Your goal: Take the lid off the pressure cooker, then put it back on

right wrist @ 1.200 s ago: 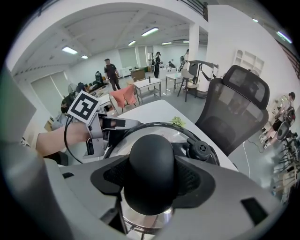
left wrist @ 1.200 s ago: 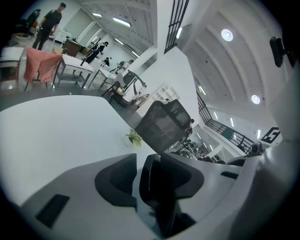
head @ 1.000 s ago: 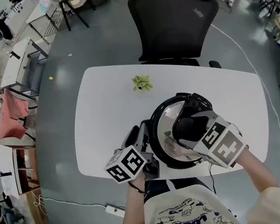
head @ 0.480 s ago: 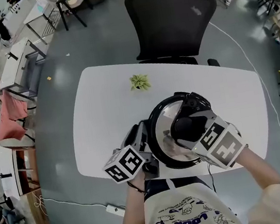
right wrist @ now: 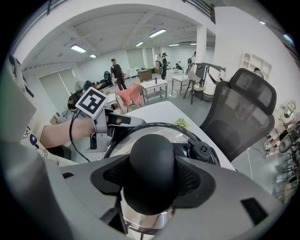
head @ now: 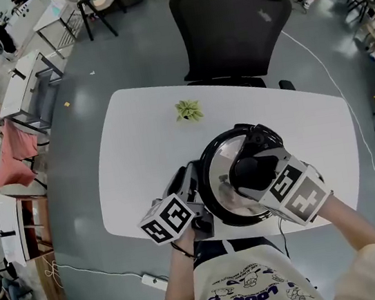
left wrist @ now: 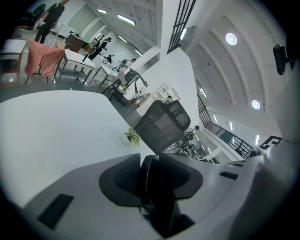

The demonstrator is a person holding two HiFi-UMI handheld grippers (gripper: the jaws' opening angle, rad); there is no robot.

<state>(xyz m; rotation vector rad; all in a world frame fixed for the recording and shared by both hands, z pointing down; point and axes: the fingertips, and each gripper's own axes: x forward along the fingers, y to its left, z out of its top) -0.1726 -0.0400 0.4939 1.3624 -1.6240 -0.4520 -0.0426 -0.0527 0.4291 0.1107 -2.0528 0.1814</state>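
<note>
right gripper [head: 252, 171] clamps the lid knob [right wrist: 152, 168] while the left gripper [head: 190, 183], jaws just closing in, pinches the cooker's side handle [left wrist: 151, 183].

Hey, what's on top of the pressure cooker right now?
The lid sits on the pressure cooker, right gripper closed on its black knob. The cooker's inside is covered and cannot be seen.
</note>
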